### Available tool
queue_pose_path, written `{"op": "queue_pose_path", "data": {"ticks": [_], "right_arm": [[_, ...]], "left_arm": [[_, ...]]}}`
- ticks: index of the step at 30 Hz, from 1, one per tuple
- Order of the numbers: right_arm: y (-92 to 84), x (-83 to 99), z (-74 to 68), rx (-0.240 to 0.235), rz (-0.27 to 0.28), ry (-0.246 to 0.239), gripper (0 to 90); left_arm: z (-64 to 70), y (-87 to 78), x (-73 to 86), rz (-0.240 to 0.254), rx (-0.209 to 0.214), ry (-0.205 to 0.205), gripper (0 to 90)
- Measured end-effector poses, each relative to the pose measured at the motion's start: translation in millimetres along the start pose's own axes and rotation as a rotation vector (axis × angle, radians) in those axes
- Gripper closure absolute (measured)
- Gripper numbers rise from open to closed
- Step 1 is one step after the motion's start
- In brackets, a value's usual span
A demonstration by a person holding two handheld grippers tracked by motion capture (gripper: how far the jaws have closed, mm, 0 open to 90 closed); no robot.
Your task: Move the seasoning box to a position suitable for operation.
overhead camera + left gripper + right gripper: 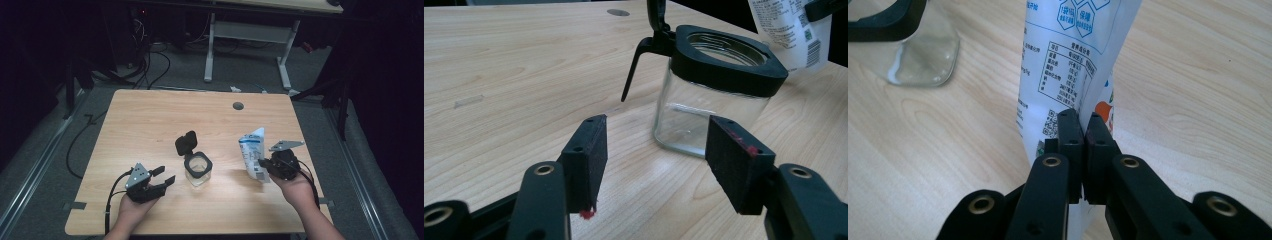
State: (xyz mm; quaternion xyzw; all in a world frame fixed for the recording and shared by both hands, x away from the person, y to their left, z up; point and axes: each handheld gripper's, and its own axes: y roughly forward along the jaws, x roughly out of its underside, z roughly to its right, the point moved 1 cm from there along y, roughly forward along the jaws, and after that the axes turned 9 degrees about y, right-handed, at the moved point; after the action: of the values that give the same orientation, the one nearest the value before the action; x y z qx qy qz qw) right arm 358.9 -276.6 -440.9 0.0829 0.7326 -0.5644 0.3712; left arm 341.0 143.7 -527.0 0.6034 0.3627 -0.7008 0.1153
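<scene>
Holding pouch: right gripper (263, 167) jaws clenched on upright pouch (253, 152)
Jar (198, 169): at pouch's 9 o'clock, lid open
Left gripper (162, 179): jaws released, nearer jar

the left gripper (163, 176), lower left of the high view, is black with a grey three-cornered plate and a black cable. its blocky pads (586, 152) carry red flecks. the right gripper (262, 163), at lower right, shows brass-ringed screw holes.
</scene>
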Motion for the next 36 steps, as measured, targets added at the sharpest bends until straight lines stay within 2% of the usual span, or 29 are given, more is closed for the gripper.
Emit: {"op": "queue_pose_path", "data": {"ticks": [5, 14, 20, 26, 31, 36], "right_arm": [[-6.0, -1.4, -6.7, 0.006, -0.04, -0.04, 88.9], [-14.9, -7.0, -15.6, 0.011, -0.132, -0.084, 89.0], [-17.0, -11.6, -19.1, 0.012, -0.185, -0.096, 89.1], [-15.7, -12.6, -21.5, -0.007, -0.232, -0.097, 89.3], [-14.4, -13.4, -25.4, 0.001, -0.282, -0.121, 89.6], [-13.2, -15.9, -27.6, 0.001, -0.315, -0.124, 89.7]], "left_arm": [[2.0, 0.8, -0.1, 0.0, 0.006, 0.004, 42.5], [4.1, 1.6, -0.1, 0.002, 0.016, 0.009, 42.4], [4.9, 1.5, -0.4, 0.002, 0.02, 0.013, 42.4], [5.4, 2.1, -0.4, 0.006, 0.022, 0.011, 42.4], [5.4, 2.6, -0.4, 0.006, 0.025, 0.014, 42.4], [6.0, 2.8, -0.5, 0.006, 0.027, 0.013, 42.5]]}}
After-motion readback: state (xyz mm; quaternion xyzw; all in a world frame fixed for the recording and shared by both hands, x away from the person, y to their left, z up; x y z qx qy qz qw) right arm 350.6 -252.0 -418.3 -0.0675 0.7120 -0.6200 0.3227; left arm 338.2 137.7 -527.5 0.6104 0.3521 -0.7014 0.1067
